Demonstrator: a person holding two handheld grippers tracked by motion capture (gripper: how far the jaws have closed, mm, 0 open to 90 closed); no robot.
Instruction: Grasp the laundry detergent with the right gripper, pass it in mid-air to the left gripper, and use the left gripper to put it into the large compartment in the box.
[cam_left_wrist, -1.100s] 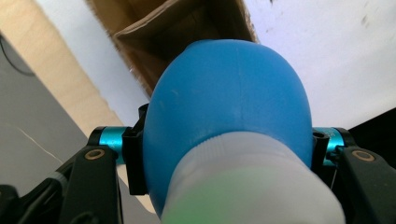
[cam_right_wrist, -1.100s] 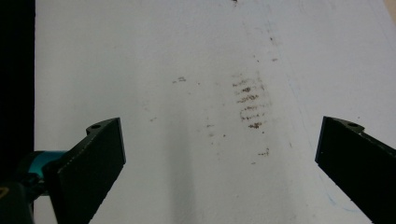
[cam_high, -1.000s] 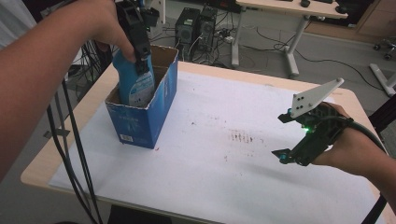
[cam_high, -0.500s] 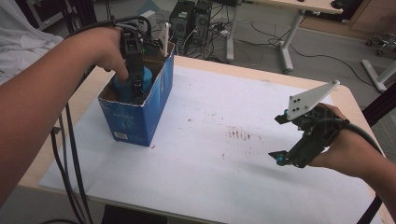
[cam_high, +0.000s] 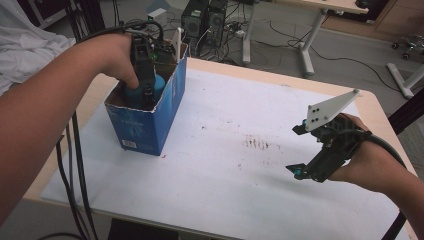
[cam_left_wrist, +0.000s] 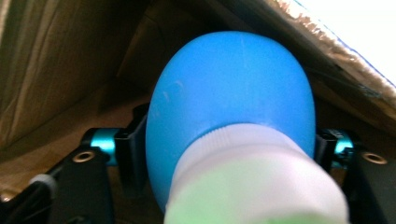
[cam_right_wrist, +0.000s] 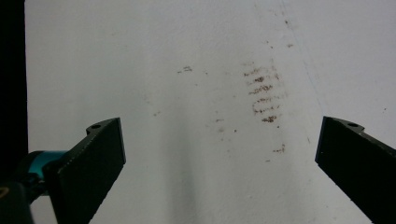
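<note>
office or lab, desks (cam_high: 320, 6), computer towers (cam_high: 202, 20), floor cables (cam_high: 345, 55)

light: even, bright | glare: white sheet (cam_high: 260, 165) washed out | blur: bottle cap (cam_left_wrist: 257, 182) soft, near lens | shadows: faint

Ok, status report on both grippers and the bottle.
Left gripper shut on blue bottle, down in box. Right gripper open over table. Nothing in the way.
</note>
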